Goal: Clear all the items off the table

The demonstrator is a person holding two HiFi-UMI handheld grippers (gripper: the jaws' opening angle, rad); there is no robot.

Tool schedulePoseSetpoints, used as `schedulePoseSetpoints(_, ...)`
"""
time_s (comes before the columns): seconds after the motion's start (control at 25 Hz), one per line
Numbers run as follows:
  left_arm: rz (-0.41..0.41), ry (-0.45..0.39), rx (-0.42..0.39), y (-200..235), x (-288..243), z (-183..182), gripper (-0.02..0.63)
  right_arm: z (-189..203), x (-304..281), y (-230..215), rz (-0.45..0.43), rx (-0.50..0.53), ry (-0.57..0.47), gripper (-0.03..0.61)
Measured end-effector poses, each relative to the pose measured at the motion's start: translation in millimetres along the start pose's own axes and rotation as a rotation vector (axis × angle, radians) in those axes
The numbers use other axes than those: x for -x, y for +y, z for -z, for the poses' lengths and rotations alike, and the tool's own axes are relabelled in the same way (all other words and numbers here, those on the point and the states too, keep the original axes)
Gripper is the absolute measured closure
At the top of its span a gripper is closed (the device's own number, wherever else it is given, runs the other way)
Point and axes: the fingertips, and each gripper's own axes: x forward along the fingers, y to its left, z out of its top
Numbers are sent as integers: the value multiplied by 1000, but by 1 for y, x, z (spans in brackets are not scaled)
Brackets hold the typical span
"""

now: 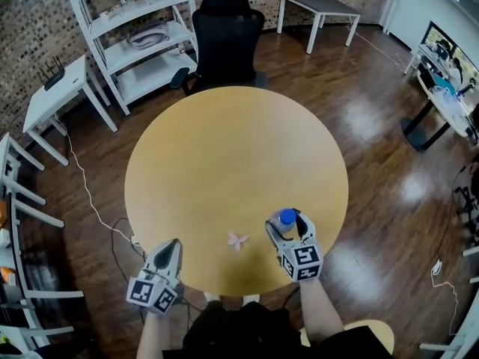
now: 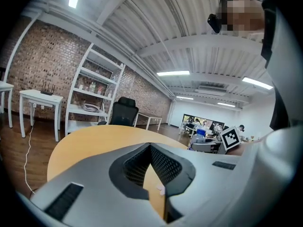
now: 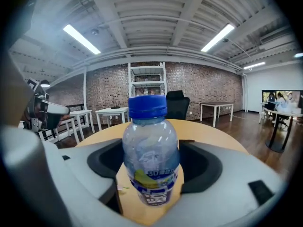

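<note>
The 2 fingers (image 3: 208,167) of the right gripper (image 1: 285,223) stand released and wide, 1 on each side of a small clear plastic bottle (image 3: 151,169). The bottle is upright between them, close to both pads, with a thin strip of wood showing on each side at its base, so they do not seem to press on it. It has a blue cap (image 3: 147,106) and a blue and yellow label round its lower half. It stands on the round wooden table (image 1: 232,148), near the edge closest to the person and to the right of the middle.

The fingers of the left gripper (image 2: 150,145) are clenched together at the tips, with nothing between them. This gripper hangs at the near left edge of the table, pointing across it.

Between the 2 grippers, apart from both, a small pink scrap (image 1: 237,240) lies flat on the table; what it is cannot be made out.

Beyond the far edge of the table stands a black office chair (image 1: 224,40). A white shelf unit (image 1: 142,43) and a white side table (image 1: 56,92) stand to its left on the dark wooden floor (image 1: 374,140)
</note>
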Motion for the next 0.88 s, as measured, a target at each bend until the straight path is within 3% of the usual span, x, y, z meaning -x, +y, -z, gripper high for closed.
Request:
schedulePoseSetpoints(0.2,27,-85,-40,-17,-3,-32,621,-42,22,-4,1,39,-91,219)
schedulePoseSetpoints(0.4,92,-145,-49,-38,-10,-49,623,-70,57,-16,34,4,-167,219)
schedulePoseSetpoints(0.6,279,-160,-47,-77,-47,-53,623,-73,105,-36,185,21,-191,219)
schedulePoseSetpoints(0.88,557,-141,-28,-148,-79,-56,623,-58,205,-63,450,-72,-238,219)
